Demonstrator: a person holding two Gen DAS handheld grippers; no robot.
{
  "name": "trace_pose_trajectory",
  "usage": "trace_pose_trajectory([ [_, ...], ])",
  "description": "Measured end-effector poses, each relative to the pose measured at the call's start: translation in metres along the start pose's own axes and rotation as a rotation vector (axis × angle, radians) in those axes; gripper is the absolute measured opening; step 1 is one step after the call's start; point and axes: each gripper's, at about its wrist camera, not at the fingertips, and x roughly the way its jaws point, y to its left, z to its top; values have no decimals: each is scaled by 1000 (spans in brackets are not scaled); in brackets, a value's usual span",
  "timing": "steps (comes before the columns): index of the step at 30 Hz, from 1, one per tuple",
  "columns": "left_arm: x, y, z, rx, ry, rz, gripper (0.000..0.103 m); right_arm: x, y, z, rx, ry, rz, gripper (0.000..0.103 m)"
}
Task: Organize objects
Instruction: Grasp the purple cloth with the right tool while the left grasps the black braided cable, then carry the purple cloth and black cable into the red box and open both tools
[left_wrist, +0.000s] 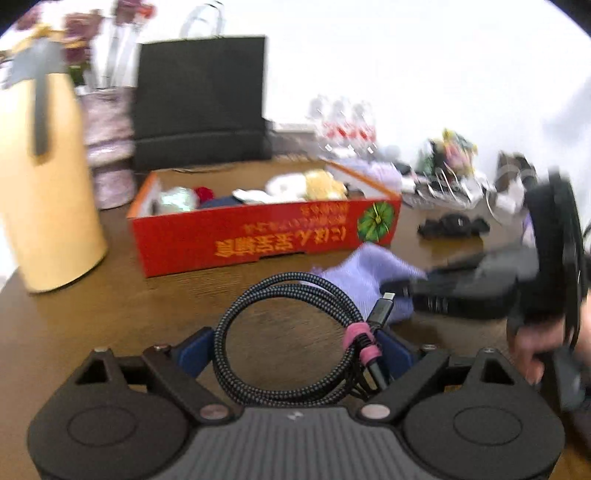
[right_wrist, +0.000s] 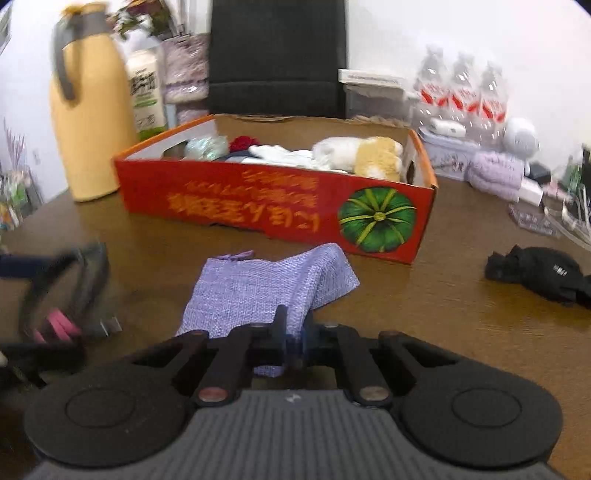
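My left gripper (left_wrist: 293, 350) is shut on a coiled black braided cable (left_wrist: 291, 332) with a pink strap, held above the brown table. The cable also shows blurred at the left of the right wrist view (right_wrist: 70, 291). My right gripper (right_wrist: 293, 343) is shut on the near edge of a lilac woven pouch (right_wrist: 266, 284), which lies on the table in front of the red cardboard box (right_wrist: 273, 206). The pouch (left_wrist: 369, 277) and the right gripper's body show in the left wrist view. The box (left_wrist: 258, 236) holds a plush toy (right_wrist: 362, 155), white cloth and small items.
A yellow thermos jug (right_wrist: 88, 110) stands left of the box. A black bag (right_wrist: 277, 55) stands behind it. Water bottles (right_wrist: 461, 92) and clutter fill the back right. A black cloth bundle (right_wrist: 535, 273) lies on the table at right.
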Motion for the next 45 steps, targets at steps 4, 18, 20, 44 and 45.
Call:
trace_pose_trajectory([
  [4, -49, 0, -13, -70, -38, 53, 92, -53, 18, -26, 36, -45, 29, 7],
  [18, -145, -12, -56, -115, -88, 117, 92, -206, 35, -101, 199, -177, -29, 7],
  [20, -151, -14, -56, -108, -98, 115, 92, -210, 36, -104, 197, -185, -34, 7],
  [44, 77, 64, 169, -75, -24, 53, 92, -25, -53, 124, -35, -198, -158, 7],
  [45, 95, 67, 178, -103, -7, 68, 92, -8, -56, 131, -46, -169, -172, 7],
])
